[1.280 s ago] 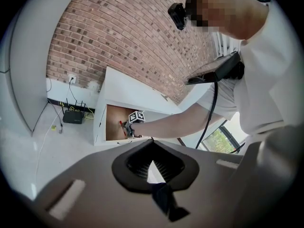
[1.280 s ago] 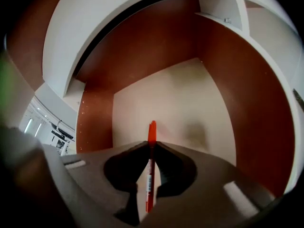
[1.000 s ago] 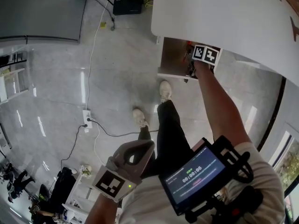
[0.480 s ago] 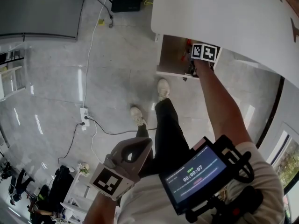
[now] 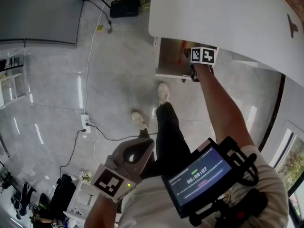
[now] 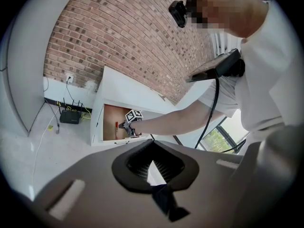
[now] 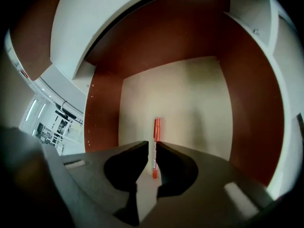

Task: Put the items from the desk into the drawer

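My right gripper is inside the open drawer, its jaws parted by a narrow slit. Through that slit I see the orange pen lying flat on the drawer floor, pointing toward the back wall. From the head view the drawer sits just under the white desk. My left gripper hangs low by my side, clenched on nothing

Matt wood-look drawer, glossy plastic marker, polished floor, rough brick wall, smooth white desk
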The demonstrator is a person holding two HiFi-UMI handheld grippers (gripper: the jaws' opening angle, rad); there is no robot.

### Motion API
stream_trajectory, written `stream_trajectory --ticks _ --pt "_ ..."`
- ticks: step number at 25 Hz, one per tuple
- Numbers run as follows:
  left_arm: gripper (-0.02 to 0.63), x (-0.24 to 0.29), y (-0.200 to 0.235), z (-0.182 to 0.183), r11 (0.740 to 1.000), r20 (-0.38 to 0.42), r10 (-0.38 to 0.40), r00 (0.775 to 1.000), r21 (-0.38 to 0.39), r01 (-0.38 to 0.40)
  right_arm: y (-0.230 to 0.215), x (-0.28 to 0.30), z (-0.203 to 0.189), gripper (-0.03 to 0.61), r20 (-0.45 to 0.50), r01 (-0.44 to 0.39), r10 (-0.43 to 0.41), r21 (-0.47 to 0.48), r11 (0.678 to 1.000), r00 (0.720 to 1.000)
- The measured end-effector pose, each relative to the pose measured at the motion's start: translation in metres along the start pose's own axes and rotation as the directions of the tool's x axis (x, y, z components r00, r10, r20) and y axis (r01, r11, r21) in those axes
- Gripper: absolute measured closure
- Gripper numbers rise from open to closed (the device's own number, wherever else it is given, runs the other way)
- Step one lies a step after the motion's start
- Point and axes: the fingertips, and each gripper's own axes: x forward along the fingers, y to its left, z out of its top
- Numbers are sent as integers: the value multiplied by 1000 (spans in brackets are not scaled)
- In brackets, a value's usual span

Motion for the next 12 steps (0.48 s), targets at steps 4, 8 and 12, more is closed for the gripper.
stream_trajectory --ticks 4,8,12 --pt "606 -10 -10 4 999 9 -22 1000 32 22 5 -25 2 526 19 10 -9 -8 1000 1000" --pt "606 -26 -22 7 998 25 -42 999 55 40 14 -55 0 526 43 18 -17 -14 1000 999" --pt "606 -49 -34 16 996 70 -54 996 73 49 31 -93 -13 526 61 26 -24 -28 999 998"
